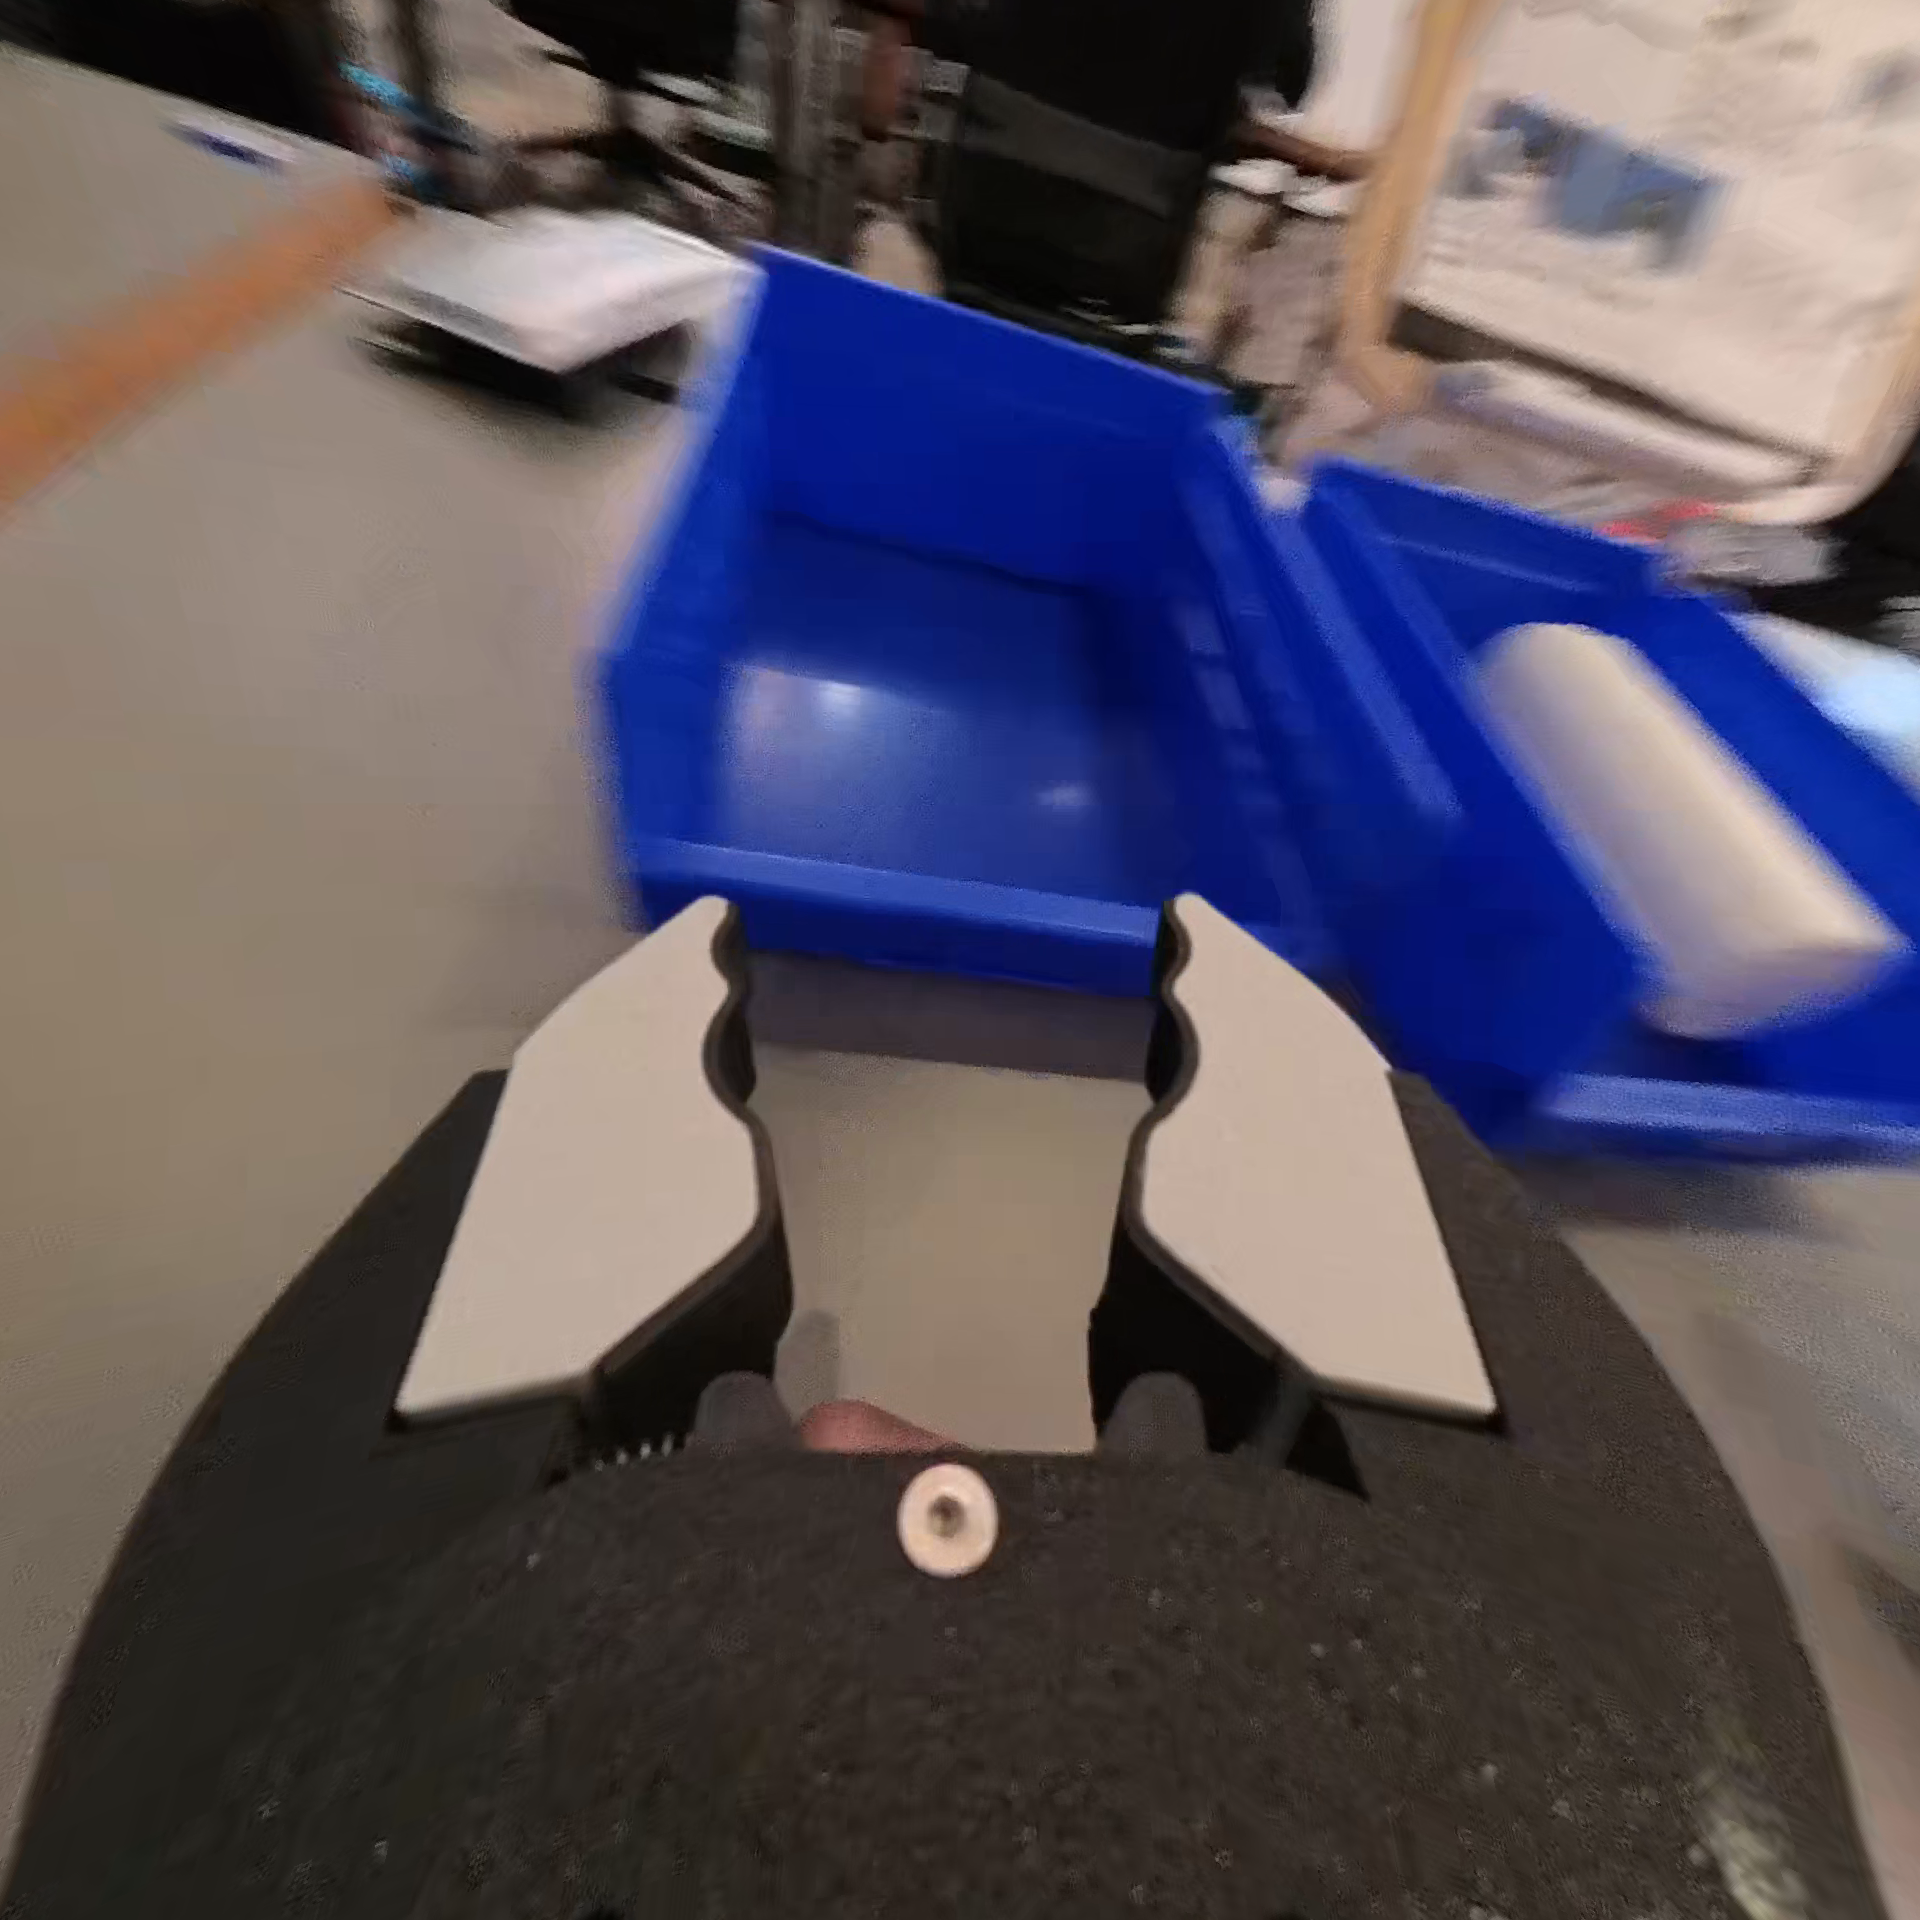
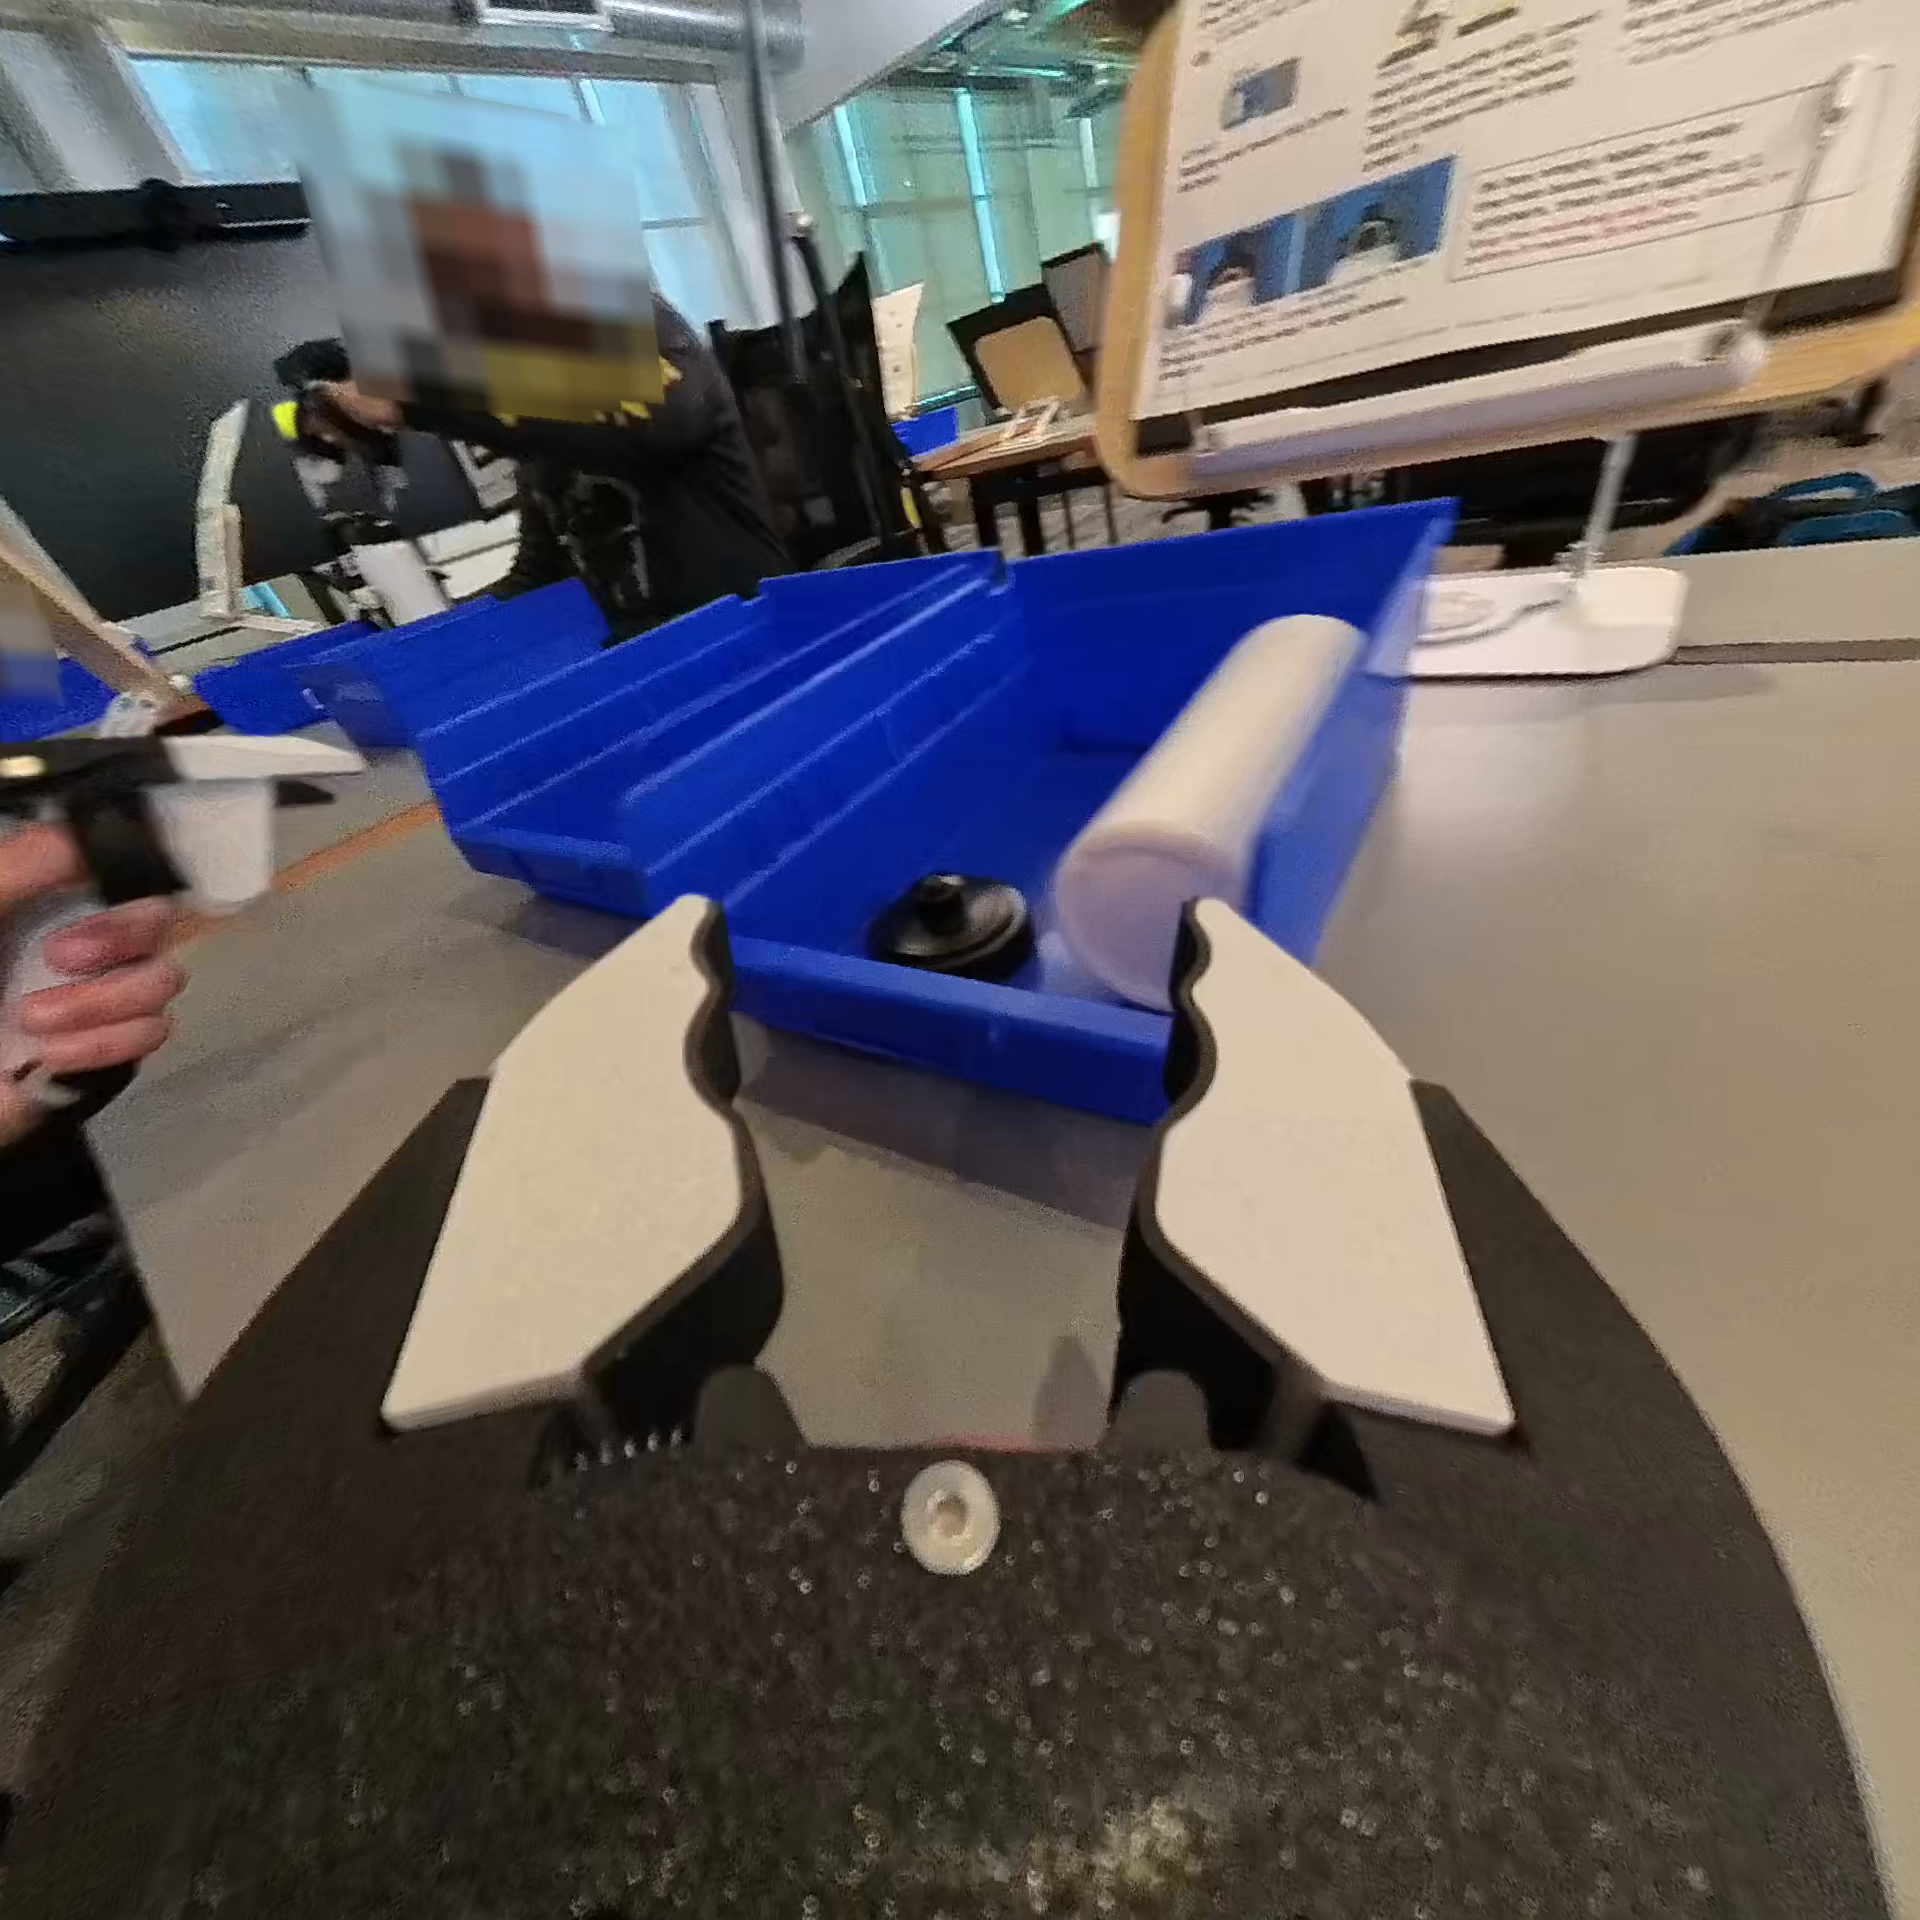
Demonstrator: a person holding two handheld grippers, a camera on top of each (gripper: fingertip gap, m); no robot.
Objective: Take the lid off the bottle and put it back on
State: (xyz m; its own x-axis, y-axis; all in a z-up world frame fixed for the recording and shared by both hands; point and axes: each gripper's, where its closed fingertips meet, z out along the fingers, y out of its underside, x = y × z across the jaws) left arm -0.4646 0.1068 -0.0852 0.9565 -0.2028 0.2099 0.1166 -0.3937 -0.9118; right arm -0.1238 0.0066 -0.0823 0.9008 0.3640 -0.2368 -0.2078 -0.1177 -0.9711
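A white bottle [image 2: 1205, 790] lies on its side in a blue bin [image 2: 935, 1023], against the bin's right wall. A black lid [image 2: 951, 920] lies beside it on the bin floor, apart from the bottle. My right gripper [image 2: 951, 956] is open and empty, just in front of this bin's near wall. The left wrist view is blurred. My left gripper [image 1: 951, 935] is open and empty, in front of an empty blue bin [image 1: 904, 914]. The bottle [image 1: 1662, 821] shows there in the bin to the right. The left gripper [image 2: 156, 790], in a hand, shows at the left edge of the right wrist view.
The bins stand on a grey table [image 2: 1610, 935]. A paper-holding board on a white stand [image 2: 1558, 623] is behind the right bin. More blue bins [image 2: 312, 665] and a person [image 2: 582, 478] are at the back left. An orange tape line [image 1: 177, 312] crosses the table.
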